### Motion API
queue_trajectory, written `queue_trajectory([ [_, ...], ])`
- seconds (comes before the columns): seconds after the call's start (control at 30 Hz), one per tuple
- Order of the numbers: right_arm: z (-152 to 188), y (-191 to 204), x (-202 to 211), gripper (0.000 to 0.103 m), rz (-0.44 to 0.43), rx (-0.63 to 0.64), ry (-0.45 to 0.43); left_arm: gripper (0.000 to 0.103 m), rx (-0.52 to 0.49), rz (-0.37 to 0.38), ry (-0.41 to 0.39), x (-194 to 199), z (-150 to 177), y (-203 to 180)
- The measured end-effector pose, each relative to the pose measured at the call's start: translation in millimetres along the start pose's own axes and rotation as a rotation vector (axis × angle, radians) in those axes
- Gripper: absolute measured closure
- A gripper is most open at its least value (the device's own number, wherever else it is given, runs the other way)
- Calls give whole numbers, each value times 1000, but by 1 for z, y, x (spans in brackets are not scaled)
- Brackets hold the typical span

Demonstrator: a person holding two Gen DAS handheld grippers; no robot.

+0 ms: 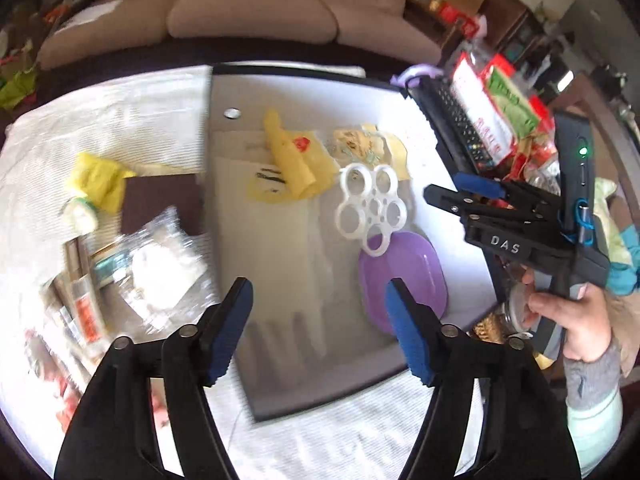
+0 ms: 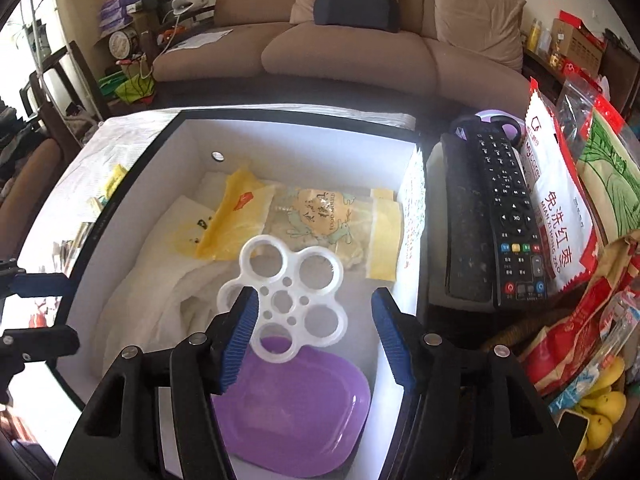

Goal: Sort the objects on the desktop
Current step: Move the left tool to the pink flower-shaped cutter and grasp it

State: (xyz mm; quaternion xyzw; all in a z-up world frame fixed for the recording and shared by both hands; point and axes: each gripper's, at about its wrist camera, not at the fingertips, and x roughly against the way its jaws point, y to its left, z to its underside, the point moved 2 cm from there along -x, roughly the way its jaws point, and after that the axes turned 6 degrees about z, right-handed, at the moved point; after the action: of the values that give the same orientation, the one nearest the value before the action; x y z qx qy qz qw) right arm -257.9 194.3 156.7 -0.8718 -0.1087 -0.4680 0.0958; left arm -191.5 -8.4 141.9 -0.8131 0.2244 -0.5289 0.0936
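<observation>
both grippers, left (image 1: pixel 318 330) and right (image 2: pixel 314 334), hang released above the box (image 2: pixel 200 136); ring tray (image 2: pixel 286 294) rests on purple lid (image 2: pixel 296 408).

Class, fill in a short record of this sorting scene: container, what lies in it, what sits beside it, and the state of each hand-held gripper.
container: white open box with black rim
contents: white plastic ring-holed holder lying partly on a purple plastic oval dish; yellow plastic bag; printed clear packet
beside box: black remote control, red-and-white snack bag
left hand-held gripper: open, nothing between its jaws
right hand-held gripper: open above the holder, not gripping it
</observation>
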Motion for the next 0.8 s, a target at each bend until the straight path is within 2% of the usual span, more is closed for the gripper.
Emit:
queue_trajectory([
  [0.07, 9, 11, 15, 40, -34, 9, -15, 31, 25, -43, -62, 25, 14, 19],
  [0.2, 28, 39, 44, 19, -129, 2, -56, 26, 106, -130, -133, 68, 50, 67],
  [0.33, 44, 75, 67, 18, -229, -21, -81, 14, 199, -217, -129, 90, 91, 125],
  [0.47, 57, 122, 81, 17, -312, -9, -101, 13, 320, -277, -176, 103, 133, 178],
  [0.63, 75, 189, 84, 17, -333, 58, -129, 13, 483, -282, -218, 111, 179, 239],
  [0.8, 95, 253, 69, 17, -344, 142, -157, 13, 460, -335, -217, 109, 194, 261],
])
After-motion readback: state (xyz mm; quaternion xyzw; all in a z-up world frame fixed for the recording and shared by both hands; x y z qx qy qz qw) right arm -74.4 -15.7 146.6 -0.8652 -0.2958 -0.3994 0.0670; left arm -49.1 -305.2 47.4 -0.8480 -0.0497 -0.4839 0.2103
